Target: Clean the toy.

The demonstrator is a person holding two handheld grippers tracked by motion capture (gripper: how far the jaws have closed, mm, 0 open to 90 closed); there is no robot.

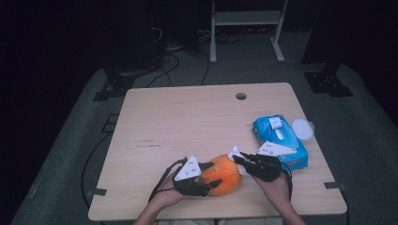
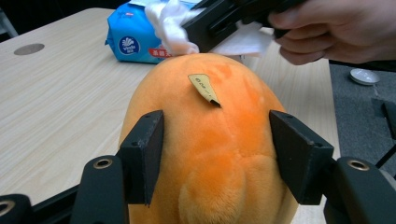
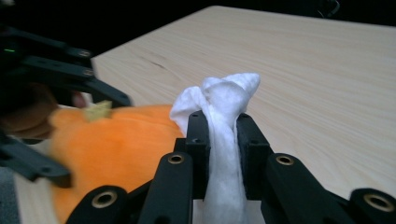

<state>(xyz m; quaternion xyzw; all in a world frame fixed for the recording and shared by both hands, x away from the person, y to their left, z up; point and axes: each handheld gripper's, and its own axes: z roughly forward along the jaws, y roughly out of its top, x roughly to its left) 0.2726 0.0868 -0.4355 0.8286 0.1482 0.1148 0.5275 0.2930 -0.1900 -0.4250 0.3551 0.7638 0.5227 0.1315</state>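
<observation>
Left gripper (image 2: 215, 154) straddles orange plush (image 2: 210, 154) (right gripper (image 3: 219, 154) pinches white wipe (image 3: 222, 140)).

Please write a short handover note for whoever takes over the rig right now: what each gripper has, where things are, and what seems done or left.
Left gripper: jaws on either side of the orange plush toy, steadying it near the table's front edge.
Right gripper: shut on a white wipe, held at the toy's far end.
Blue wipes pack lies on the right side of the table, with a white round lid beside it.
Done: wipe pulled out and gripped.
Left, apparently: wiping the toy; how much has been wiped cannot be told.
</observation>
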